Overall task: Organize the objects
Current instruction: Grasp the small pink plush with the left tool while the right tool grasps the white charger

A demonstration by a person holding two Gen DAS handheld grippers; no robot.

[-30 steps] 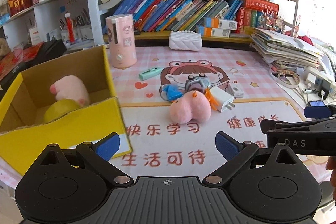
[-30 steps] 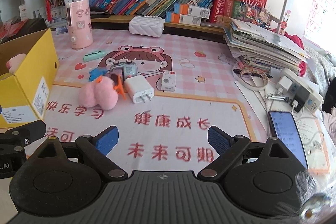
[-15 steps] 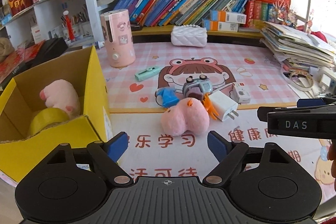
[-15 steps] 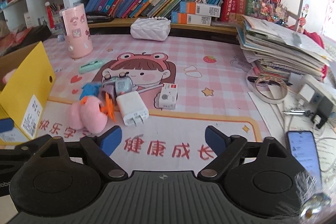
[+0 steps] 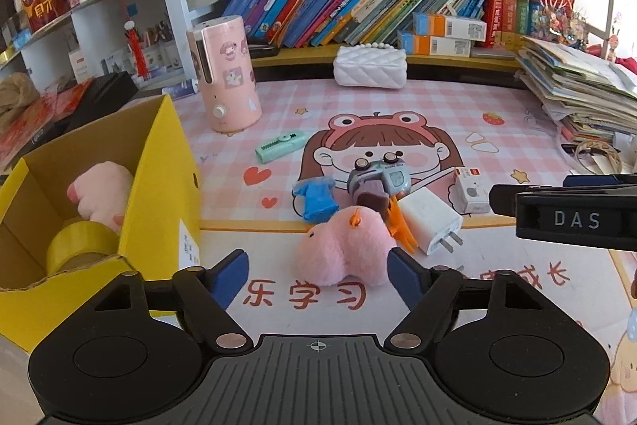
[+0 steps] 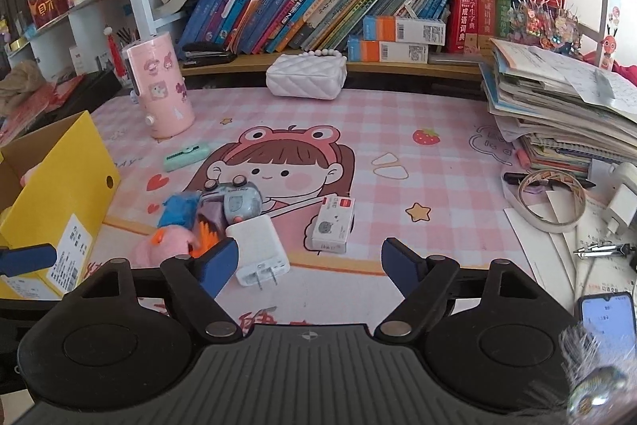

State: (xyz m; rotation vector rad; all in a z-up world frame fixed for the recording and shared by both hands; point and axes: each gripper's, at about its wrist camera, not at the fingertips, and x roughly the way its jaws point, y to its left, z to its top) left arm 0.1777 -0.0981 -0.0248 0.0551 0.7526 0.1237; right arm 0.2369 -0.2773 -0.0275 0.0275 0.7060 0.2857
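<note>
Now closing, both sets of jaws: left gripper [image 5: 318, 271] around pink plush toy [image 5: 345, 253], not squeezing; right gripper [image 6: 309, 259] near white charger [image 6: 258, 243], holding nothing.

Pink checked desk mat [image 6: 398, 114] printed with a cartoon girl in a frog hat, spread across the desk. At its back edge, tall pink cylindrical appliance [image 5: 225, 73] with cartoon stickers, upright, and white quilted purse [image 5: 370, 67] with a bead handle, well apart. Behind both, wooden shelf packed with leaning colourful books [image 6: 302, 10]. To the right, tilted stack of papers and notebooks [image 6: 557, 114]; near it, white tape ring [image 6: 551, 202] and black smartphone [image 6: 607, 329], screen lit.
</note>
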